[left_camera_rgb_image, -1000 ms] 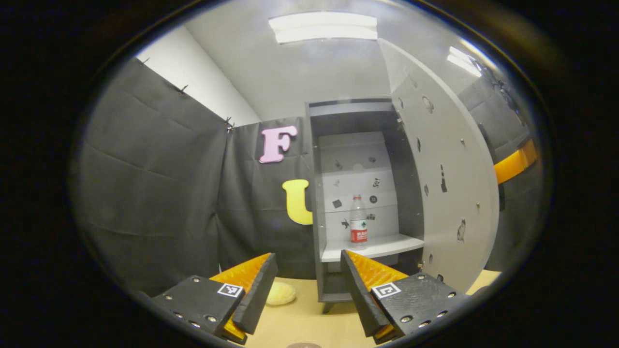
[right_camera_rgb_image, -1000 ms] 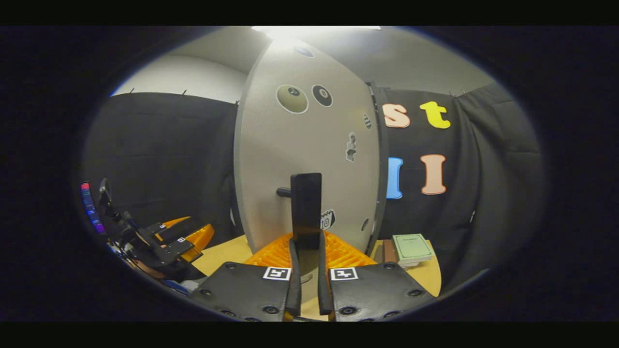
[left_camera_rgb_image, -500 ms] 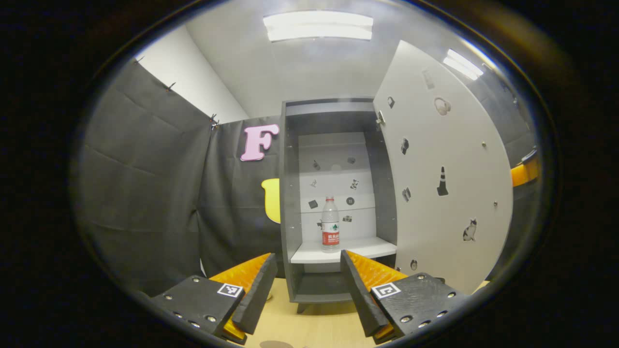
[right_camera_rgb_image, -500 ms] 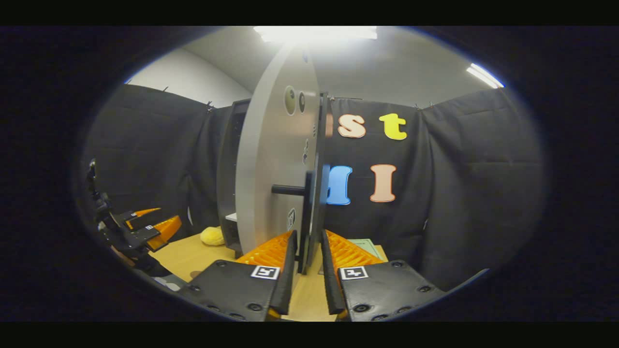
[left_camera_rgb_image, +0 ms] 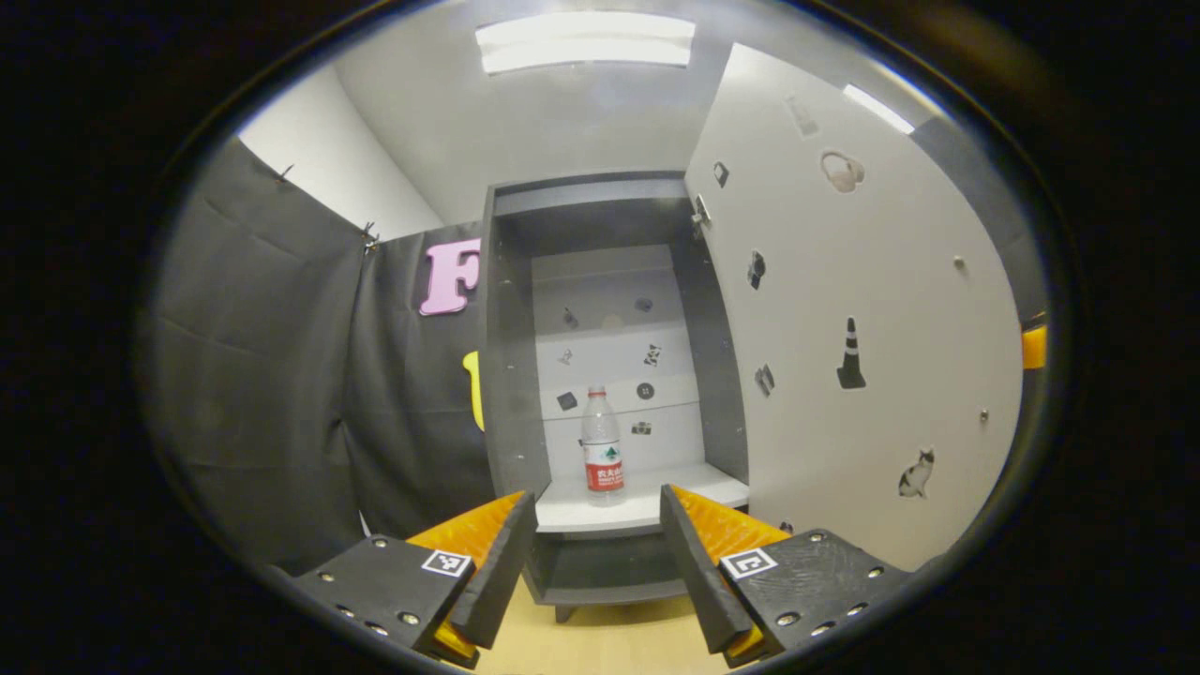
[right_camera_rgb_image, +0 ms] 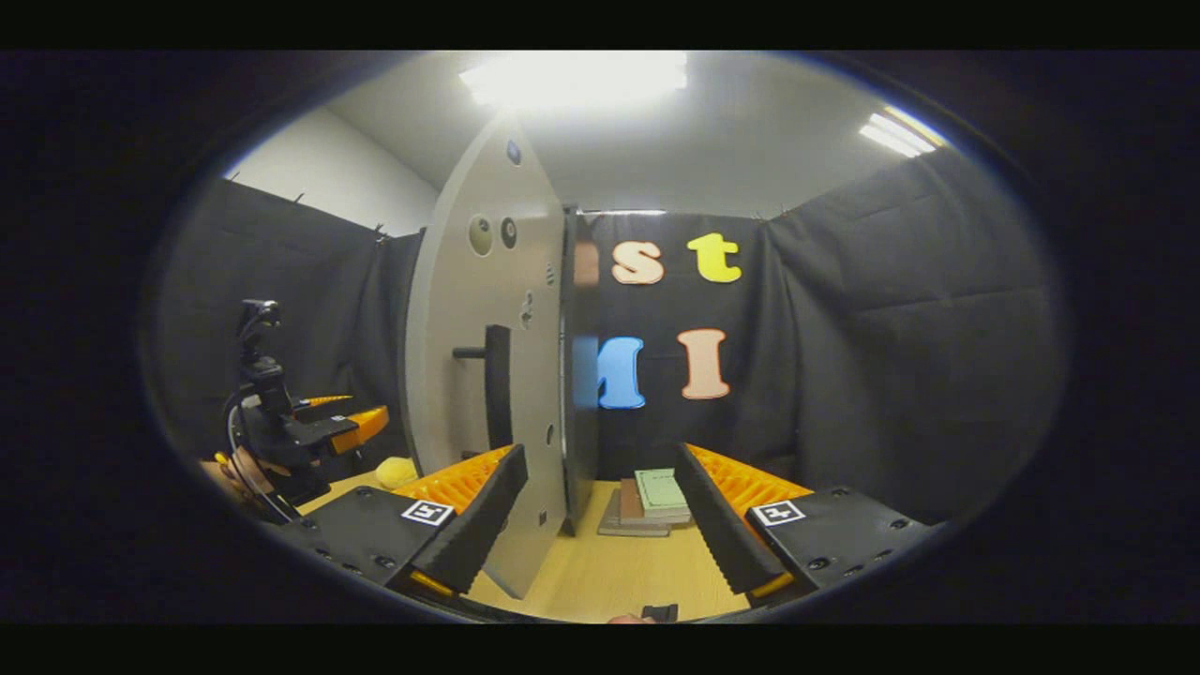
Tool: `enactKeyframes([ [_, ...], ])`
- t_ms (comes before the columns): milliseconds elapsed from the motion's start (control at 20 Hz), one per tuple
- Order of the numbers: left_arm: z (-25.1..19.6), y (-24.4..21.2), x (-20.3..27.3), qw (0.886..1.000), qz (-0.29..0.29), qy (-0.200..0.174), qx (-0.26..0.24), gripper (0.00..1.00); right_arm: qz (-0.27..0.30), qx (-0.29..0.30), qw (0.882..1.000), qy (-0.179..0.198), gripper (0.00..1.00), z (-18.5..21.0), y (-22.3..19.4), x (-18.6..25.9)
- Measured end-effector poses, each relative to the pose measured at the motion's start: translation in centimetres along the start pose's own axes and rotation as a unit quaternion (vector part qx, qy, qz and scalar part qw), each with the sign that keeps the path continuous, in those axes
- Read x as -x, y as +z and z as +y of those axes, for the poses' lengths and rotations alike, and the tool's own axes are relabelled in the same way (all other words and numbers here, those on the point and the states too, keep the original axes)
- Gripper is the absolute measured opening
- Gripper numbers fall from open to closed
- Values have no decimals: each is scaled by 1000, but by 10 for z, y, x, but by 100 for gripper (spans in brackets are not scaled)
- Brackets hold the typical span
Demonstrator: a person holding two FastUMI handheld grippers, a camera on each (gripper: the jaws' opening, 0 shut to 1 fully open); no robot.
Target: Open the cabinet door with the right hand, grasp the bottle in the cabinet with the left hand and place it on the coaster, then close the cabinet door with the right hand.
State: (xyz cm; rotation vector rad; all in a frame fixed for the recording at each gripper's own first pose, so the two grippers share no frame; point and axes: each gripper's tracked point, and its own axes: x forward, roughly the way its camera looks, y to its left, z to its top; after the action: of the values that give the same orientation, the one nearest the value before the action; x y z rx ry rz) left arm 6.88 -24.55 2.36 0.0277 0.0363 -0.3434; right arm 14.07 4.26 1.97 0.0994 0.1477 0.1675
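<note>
Right gripper (right_camera_rgb_image: 600, 525) off door handle (right_camera_rgb_image: 497, 386)

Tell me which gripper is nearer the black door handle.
Right. The right gripper, open, sits just off the door edge, the black door handle left of it. The left gripper faces the cabinet interior, beyond the door.

- The left tool (left_camera_rgb_image: 598, 553) has its fingers spread wide, holding nothing, and points at the cabinet (left_camera_rgb_image: 511, 375);
- the cabinet door (left_camera_rgb_image: 844, 309) stands swung open on the right;
- a bottle (left_camera_rgb_image: 602, 447) stands upright on the shelf (left_camera_rgb_image: 647, 506);
- the desk (left_camera_rgb_image: 609, 647) lies below.
</note>
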Motion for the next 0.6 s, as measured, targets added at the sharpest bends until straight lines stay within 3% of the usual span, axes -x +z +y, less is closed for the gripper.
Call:
enactKeyframes([
  [250,10,-1,-91,1000,-6,-16,-6,79,2,-49,995,-85,98,-37,-3,6],
  [400,8,-13,-138,999,-1,-35,-1,79,-4,-35,989,-140,98,-53,-1,11],
  [600,-3,-39,-198,998,8,-55,3,83,-2,-15,982,-186,98,-53,-1,13],
])
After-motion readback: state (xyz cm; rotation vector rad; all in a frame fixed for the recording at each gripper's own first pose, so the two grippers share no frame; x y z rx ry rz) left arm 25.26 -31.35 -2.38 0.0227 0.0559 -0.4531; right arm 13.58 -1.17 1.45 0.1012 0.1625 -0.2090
